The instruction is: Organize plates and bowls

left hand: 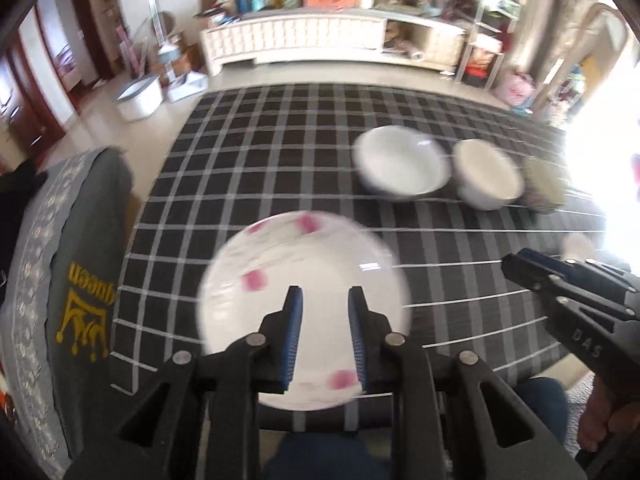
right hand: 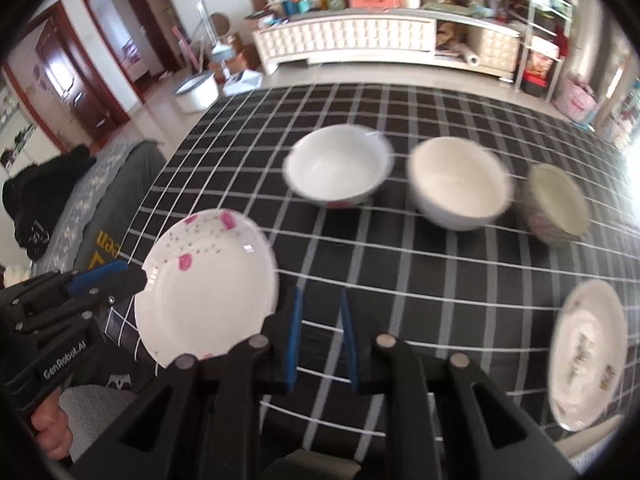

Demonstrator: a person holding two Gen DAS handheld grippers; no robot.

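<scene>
A white plate with pink flowers (left hand: 304, 280) lies on the black checked cloth (left hand: 440, 248), right under my left gripper (left hand: 325, 292). Its fingers stand a little apart with nothing clamped between them. In the right wrist view the left gripper (right hand: 134, 274) has its tip at that plate's (right hand: 208, 284) left rim. My right gripper (right hand: 320, 292) is narrowly open over bare cloth, just right of the plate. Behind stand a white bowl (right hand: 338, 168), a cream bowl (right hand: 460, 182) and a patterned bowl (right hand: 556, 204). A second plate (right hand: 586, 356) lies at the right.
A grey cushion with a yellow crown print (left hand: 80, 280) adjoins the table's left side. Beyond the far edge are a white low cabinet (right hand: 348, 40) and a white bin (right hand: 198, 92) on the floor. A person's hand (right hand: 48, 432) holds the left gripper's handle.
</scene>
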